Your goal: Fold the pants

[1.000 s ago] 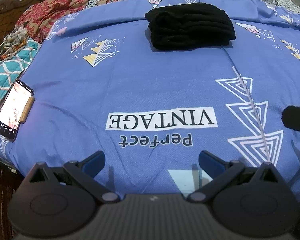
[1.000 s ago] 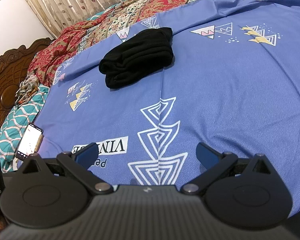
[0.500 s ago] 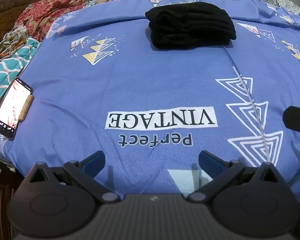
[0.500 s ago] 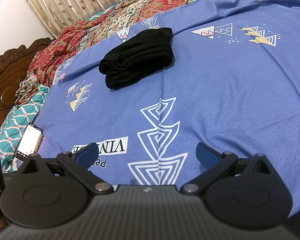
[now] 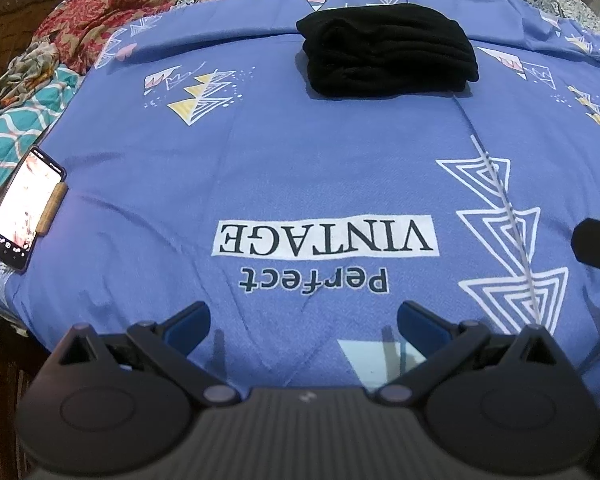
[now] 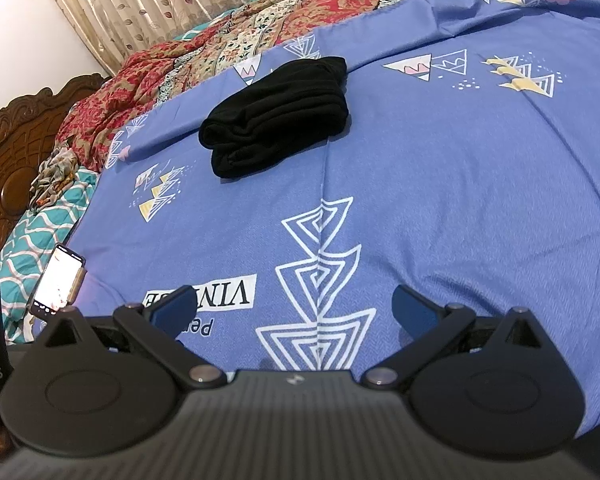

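I see the blue bedsheet [image 5: 300, 168] spread flat over the bed, and the black pants [image 5: 388, 52] lie on it as a folded bundle, far ahead of both tools, close to the far edge of the sheet. In the right wrist view the same pants [image 6: 276, 116] sit up and to the left, with the folded layers showing on their near side. Between the pants and my grippers there is a wide stretch of bare sheet with only print on it, the words "Perfect VINTAGE" [image 5: 324, 248] and the white triangle pattern [image 5: 508, 248]. On the left side the sheet ends near a phone [image 5: 20, 208] with its screen lit, which lies just at the sheet's border, and beside it is a teal patterned cloth [image 5: 4, 140]. Behind the pants the sheet meets a red floral blanket [image 5: 112, 4], and a carved wooden headboard [image 6: 8, 148] stands at the far left. The left gripper [image 5: 303, 322] hangs low over the near edge of the sheet, its two fingers spread wide apart and nothing between them. The right gripper [image 6: 296, 308] is in the same pose, released and empty, pointing over the triangle print, well apart from the pants. A dark part of the right tool [image 5: 598, 246] shows at the right border of the left view.
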Motion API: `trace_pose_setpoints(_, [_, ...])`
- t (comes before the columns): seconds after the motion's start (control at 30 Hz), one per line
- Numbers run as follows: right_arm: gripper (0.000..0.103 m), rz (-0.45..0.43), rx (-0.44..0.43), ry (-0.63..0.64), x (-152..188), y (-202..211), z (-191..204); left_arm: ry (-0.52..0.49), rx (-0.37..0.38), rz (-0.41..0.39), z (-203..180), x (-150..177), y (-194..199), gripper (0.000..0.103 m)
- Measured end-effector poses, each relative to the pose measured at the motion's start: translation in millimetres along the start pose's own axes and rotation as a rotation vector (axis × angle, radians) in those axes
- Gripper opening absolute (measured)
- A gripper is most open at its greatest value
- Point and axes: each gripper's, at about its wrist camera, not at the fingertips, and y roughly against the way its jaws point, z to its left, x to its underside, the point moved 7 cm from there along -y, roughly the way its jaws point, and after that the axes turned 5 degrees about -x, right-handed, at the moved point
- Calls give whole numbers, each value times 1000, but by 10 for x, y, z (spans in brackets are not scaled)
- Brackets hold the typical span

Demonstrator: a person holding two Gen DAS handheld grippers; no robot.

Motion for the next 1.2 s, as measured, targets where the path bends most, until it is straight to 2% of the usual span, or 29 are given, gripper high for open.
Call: trace_pose_setpoints(1.2, [103, 2, -3, 1, -31, 21, -36, 4, -8, 42, -12, 57, -80, 103])
